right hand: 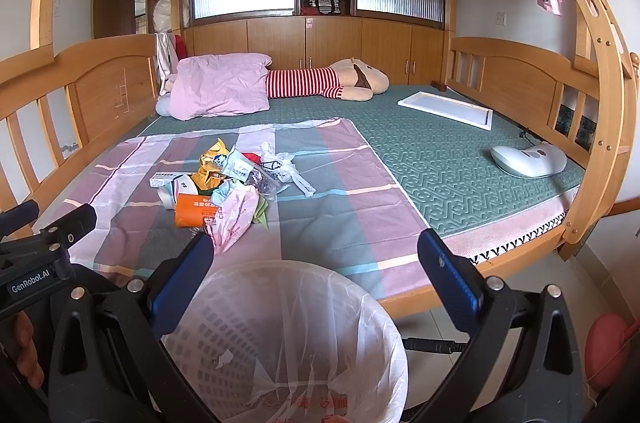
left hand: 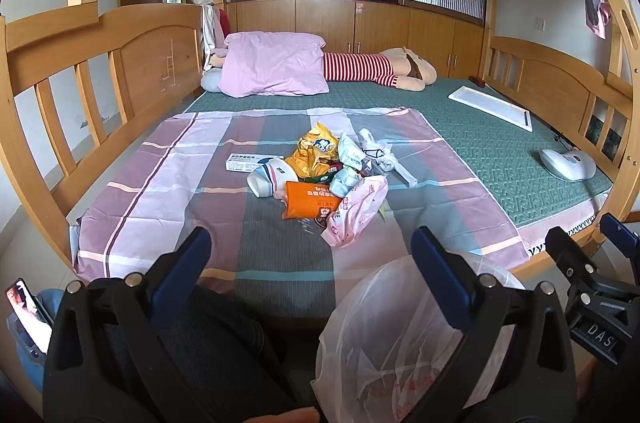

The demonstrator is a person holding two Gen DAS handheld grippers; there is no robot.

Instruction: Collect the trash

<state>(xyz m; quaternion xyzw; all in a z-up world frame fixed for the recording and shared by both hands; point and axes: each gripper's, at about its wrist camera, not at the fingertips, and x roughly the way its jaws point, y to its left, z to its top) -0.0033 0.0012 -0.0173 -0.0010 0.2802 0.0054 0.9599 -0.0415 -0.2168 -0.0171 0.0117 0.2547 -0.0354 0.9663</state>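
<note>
Your left tongs (left hand: 308,247): jaws spread wide, holding nothing.
Your right tongs (right hand: 316,255): spread, empty.
Trash pile (left hand: 324,175): mid-bed, on checked sheet (left hand: 168,183).
Lined wastebasket (right hand: 288,335): below bed's front edge.

We held our right gripper (right hand: 316,259) with its blue fingers spread wide and empty above a white lattice wastebasket (right hand: 288,339) lined with a clear bag, standing just off the bed's near edge. On the checked sheet (right hand: 340,207) lay a trash pile (right hand: 228,183): an orange packet (right hand: 194,210), a pink bag (right hand: 234,219), a yellow wrapper (right hand: 212,159). Our left gripper (right hand: 44,239) showed at the left edge.
</note>
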